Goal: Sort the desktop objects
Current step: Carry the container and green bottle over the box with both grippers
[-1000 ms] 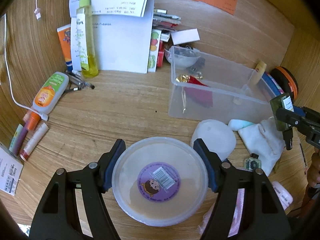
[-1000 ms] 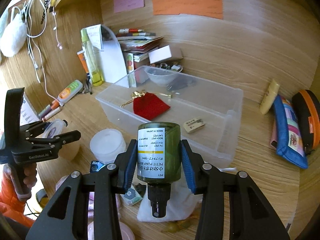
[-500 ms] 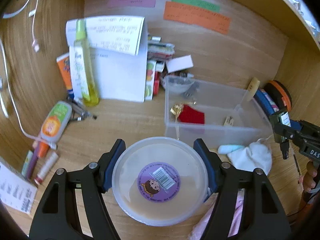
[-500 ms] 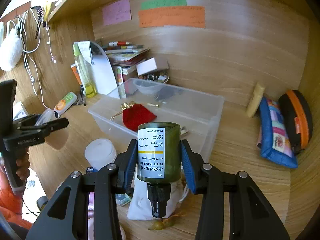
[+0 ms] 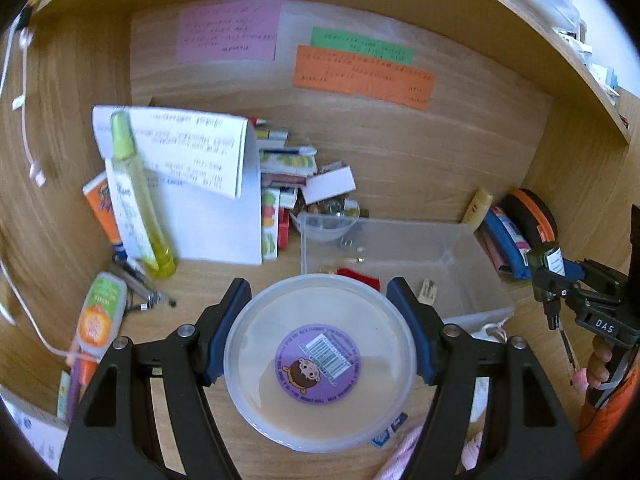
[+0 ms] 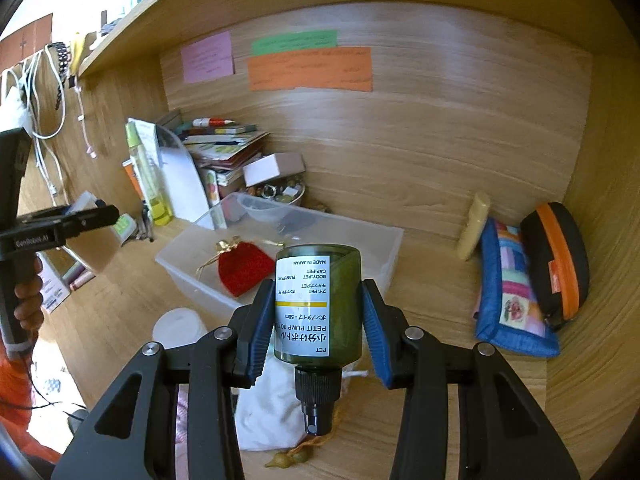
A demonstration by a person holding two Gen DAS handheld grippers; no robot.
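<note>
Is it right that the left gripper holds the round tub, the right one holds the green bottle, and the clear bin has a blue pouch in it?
Not quite: the pouch in the clear bin is red, as the right wrist view shows. The left gripper does hold the round tub, and the right gripper the green bottle.

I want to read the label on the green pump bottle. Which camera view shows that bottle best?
The right wrist view: the green pump bottle fills the centre, upside down in the right gripper, its white label facing the camera. The left wrist view shows the bottle only small at the right edge, label unreadable.
</note>
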